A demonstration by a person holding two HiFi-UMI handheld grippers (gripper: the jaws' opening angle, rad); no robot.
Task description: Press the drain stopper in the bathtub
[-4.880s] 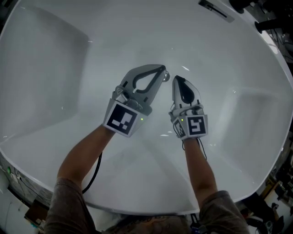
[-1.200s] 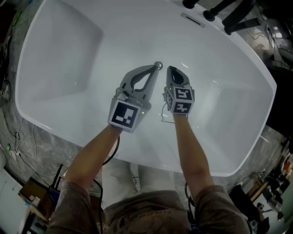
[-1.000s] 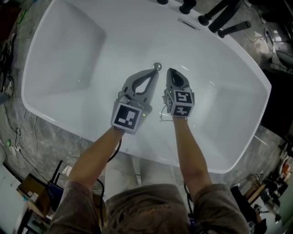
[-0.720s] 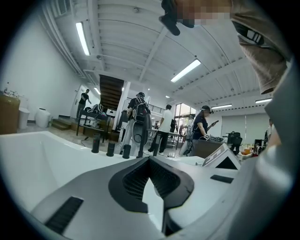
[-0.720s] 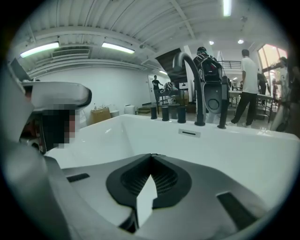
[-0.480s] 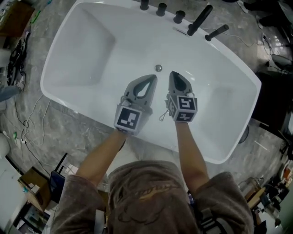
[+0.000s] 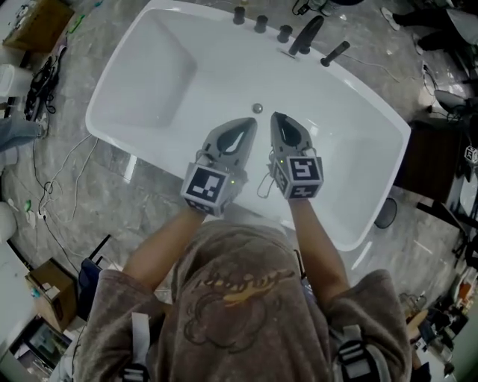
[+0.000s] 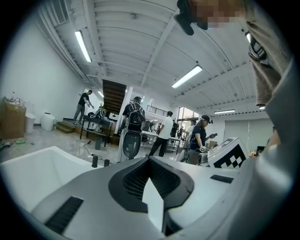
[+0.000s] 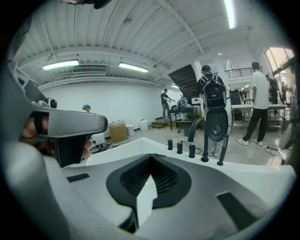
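The white bathtub lies far below me in the head view. Its small round metal drain stopper sits in the middle of the tub floor, bare and untouched. Both grippers are held high above the tub, side by side, pointing toward the far rim. My left gripper is shut with nothing in it, its tip just short of the stopper in the picture. My right gripper is also shut and empty. In the left gripper view the left gripper points level across the room. The right gripper does the same.
Black tap knobs, a spout and a hand shower line the tub's far rim; the spout also shows in the right gripper view. Cables and boxes lie on the grey floor at left. People stand beyond.
The view has pulled up and back, so the whole tub and floor now show. Both grippers have risen away from the drain stopper and stayed shut.
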